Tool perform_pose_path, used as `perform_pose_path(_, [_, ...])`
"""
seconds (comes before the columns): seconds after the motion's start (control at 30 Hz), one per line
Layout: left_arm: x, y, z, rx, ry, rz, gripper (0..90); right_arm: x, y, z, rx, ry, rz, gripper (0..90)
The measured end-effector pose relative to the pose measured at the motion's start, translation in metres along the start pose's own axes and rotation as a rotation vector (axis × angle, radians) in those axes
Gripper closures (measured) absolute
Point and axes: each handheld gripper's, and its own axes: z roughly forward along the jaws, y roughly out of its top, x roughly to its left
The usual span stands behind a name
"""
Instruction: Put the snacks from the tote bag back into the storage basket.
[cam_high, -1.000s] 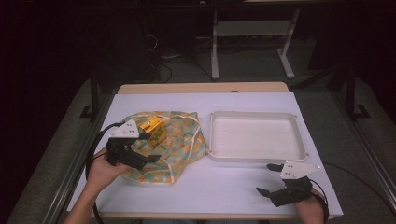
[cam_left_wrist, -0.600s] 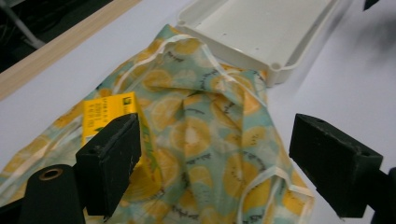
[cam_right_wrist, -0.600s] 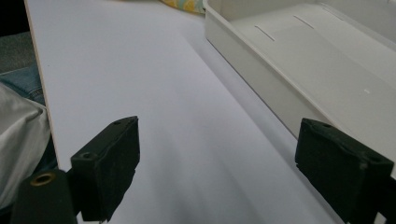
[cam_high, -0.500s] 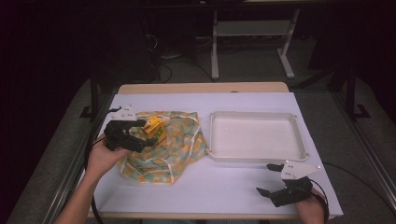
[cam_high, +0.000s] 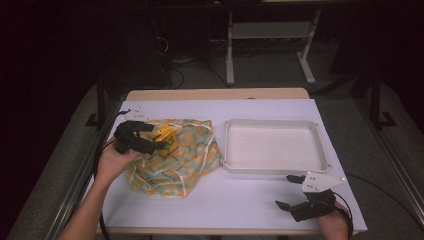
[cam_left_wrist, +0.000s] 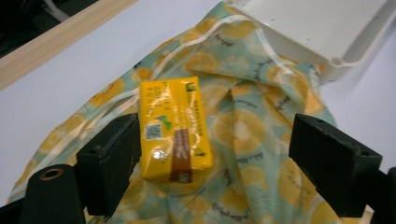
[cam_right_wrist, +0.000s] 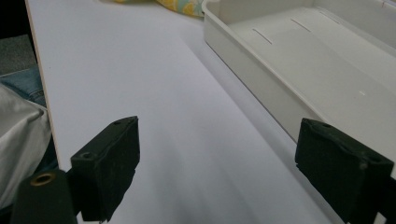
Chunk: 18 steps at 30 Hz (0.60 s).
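On the white table (cam_high: 210, 205) we hold our left gripper (cam_left_wrist: 215, 154) spread around the yellow carton (cam_left_wrist: 173, 126) on the patterned cloth (cam_left_wrist: 261, 135), ready to pinch (right gripper (cam_right_wrist: 233, 163) idles, jaws apart).

There is one yellow box (cam_left_wrist: 173, 128). It lies on one cloth with lemon pictures (cam_high: 187, 157). There is one white tray (cam_high: 275, 165), just to the right of the cloth. There is one white table (cam_high: 235, 200) under the cloth. There are two grippers: the left gripper (cam_high: 150, 137) is at the cloth's left edge, and the right gripper (cam_high: 291, 191) is far to the right of the cloth. Each gripper has two black jaws.
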Motion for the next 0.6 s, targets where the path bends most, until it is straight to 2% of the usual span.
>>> perform_pose_path(0.4, [0.009, 0.005, 0.018, 0.050, 0.064, -0.027, 19.0, 0.001, 0.000, 0.000, -0.001, 0.002, -0.001, 13.5])
perform_pose_path(0.43, [0.013, 0.005, 0.020, 0.071, 0.063, -0.023, 19.4, 0.001, 0.000, 0.000, 0.000, 0.003, 0.003, 13.5])
perform_pose_path(0.6, [0.014, 0.004, 0.026, 0.089, 0.066, -0.033, 21.1, 0.001, 0.000, -0.001, -0.001, 0.002, 0.003, 13.4])
